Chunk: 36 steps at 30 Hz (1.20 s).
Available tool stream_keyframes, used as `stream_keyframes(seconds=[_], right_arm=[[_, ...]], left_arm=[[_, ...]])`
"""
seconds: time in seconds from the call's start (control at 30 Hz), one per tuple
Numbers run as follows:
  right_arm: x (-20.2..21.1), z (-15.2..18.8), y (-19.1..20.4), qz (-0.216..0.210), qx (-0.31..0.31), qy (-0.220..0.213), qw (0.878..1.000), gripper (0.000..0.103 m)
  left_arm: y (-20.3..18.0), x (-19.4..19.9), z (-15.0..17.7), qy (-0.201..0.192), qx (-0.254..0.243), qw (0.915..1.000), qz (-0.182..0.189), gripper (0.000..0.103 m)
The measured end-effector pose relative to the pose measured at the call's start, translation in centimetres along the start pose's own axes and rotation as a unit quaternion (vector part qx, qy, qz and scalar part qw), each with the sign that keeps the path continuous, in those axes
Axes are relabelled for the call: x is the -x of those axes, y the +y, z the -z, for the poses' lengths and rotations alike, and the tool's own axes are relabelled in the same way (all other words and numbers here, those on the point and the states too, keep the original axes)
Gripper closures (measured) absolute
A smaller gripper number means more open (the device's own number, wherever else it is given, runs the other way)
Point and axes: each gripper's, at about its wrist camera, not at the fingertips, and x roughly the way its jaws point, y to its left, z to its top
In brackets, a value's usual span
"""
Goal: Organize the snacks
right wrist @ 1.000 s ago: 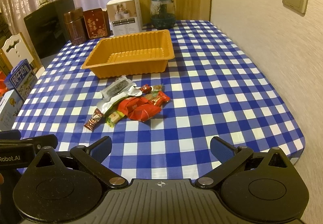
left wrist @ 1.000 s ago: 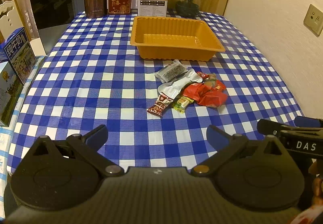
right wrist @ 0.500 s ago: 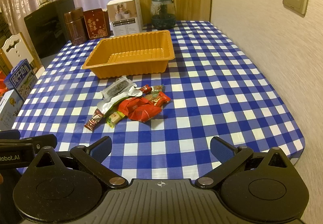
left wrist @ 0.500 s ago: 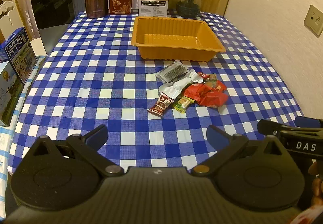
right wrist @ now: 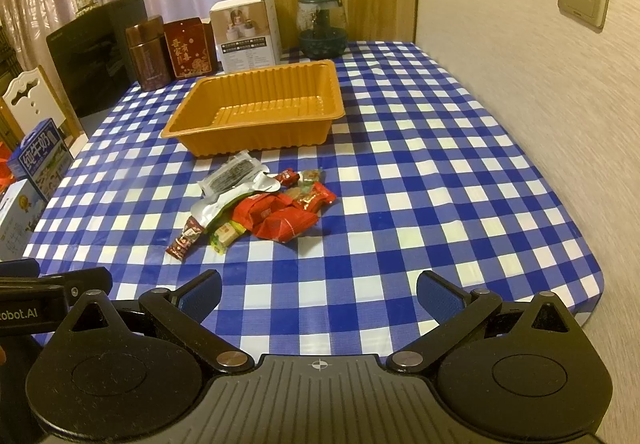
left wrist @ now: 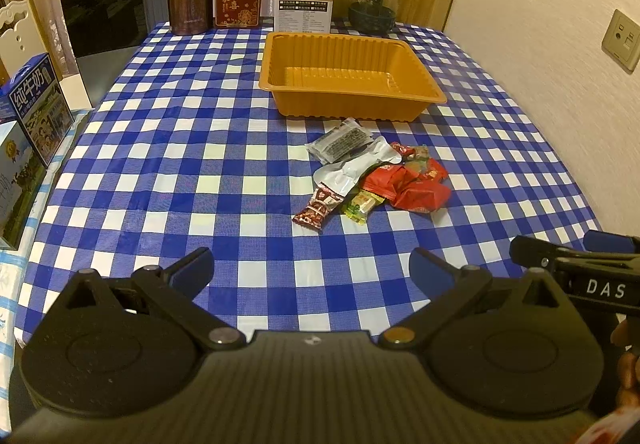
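The snacks (left wrist: 376, 174) lie in a loose heap on the checked tablecloth (left wrist: 180, 164), just in front of the orange tray (left wrist: 348, 78), which holds nothing yet; so the sorting has not begun. The left gripper (left wrist: 312, 266) and the right gripper (right wrist: 318, 286) both hang near the front edge of the table, well short of the heap, fingers spread wide and gripping nothing.

The step in hand looks to be the first pick. The heap overlaps itself: a silver pouch (left wrist: 352, 168) lies partly over the red packets (left wrist: 416, 192), while a small dark red sweet (left wrist: 318, 206) and a green and yellow sweet (left wrist: 362, 204) sit at the near edge, almost clear of the rest; those two are likely the easiest start. Come down over one wrapper only, fingers either side of its narrow width; close gently, since foil slips and crumples; lift straight before carrying it over the tray's near wall, then release low inside.
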Motion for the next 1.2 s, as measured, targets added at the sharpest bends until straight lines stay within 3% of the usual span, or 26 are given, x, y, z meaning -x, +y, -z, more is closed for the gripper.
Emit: stream_keyframes(seconds=[0.93,1.2], right_arm=[[-0.1,0.1,-0.4,-0.001,-0.005,0.001,1.000,0.000],[-1.7,0.1,-0.9,-0.004,-0.012,0.006,1.000,0.000]], left_arm=[[0.0,-0.1,0.1,0.002,0.001,1.0000,0.002,0.000],[0.9,-2.1,-0.2,0.012,-0.002,0.9999,0.007,0.001]])
